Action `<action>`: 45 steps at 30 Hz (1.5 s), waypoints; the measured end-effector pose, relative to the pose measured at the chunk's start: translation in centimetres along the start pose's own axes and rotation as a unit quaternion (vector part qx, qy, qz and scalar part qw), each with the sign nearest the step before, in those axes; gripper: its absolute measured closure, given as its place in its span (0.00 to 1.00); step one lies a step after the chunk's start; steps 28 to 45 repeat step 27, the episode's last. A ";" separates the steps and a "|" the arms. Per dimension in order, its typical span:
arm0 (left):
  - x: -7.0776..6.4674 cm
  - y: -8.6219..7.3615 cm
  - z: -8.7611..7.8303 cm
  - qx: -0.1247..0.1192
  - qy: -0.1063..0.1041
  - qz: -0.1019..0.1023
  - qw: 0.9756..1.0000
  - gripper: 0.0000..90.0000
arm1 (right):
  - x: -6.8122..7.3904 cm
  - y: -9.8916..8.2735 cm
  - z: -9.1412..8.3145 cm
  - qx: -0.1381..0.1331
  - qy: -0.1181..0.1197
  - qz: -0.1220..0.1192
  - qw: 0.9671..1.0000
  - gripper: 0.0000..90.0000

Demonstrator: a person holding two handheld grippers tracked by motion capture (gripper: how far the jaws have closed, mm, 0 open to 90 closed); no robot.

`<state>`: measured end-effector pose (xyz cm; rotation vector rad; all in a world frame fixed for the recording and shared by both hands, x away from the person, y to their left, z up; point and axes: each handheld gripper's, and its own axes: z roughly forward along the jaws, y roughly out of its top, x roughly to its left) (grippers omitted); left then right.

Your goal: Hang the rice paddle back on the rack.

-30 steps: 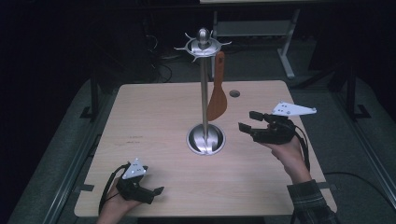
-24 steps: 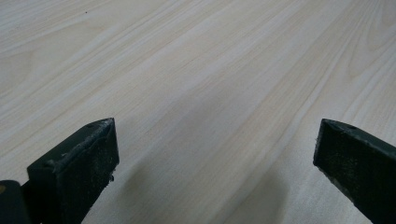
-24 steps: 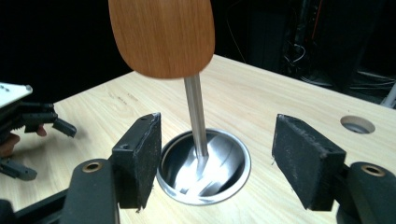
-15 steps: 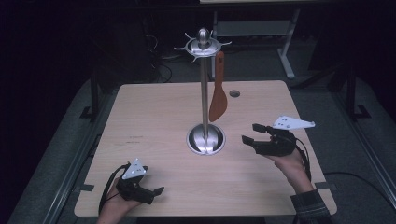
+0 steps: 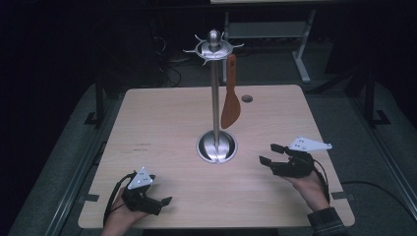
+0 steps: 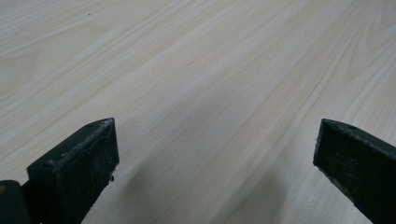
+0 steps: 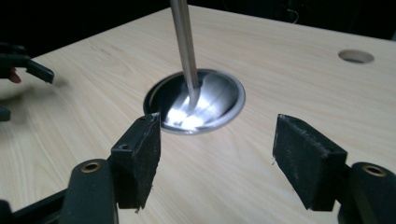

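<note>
A steel utensil stand point(image 5: 215, 98) rises from a round shiny base point(image 5: 217, 146) at the middle of the wooden table point(image 5: 162, 118). From a hook on its top ring hangs an orange-brown spatula point(image 5: 230, 101). My right gripper point(image 5: 269, 154) sits low at the right of the base, open and empty, its jaws pointing left at the base point(image 7: 196, 100). At the near left edge my left gripper point(image 5: 164, 201) rests open and empty over bare wood point(image 6: 210, 93).
A small round hole point(image 5: 247, 98) lies in the table behind the spatula. The left gripper's jaw point(image 7: 28, 65) shows at the far left of the right gripper view. Dark floor and desk legs surround the table.
My right gripper has come down and toward the near edge, away from the spatula, and now hovers low beside the base. The left gripper has stayed in place.
</note>
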<state>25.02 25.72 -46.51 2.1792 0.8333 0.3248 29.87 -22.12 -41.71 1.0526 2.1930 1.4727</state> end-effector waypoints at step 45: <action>0.0 0.0 -0.3 -0.001 0.007 0.002 1.000 0.00 | -1.2 -4.4 -0.8 0.049 -0.075 0.006 0.996 0.12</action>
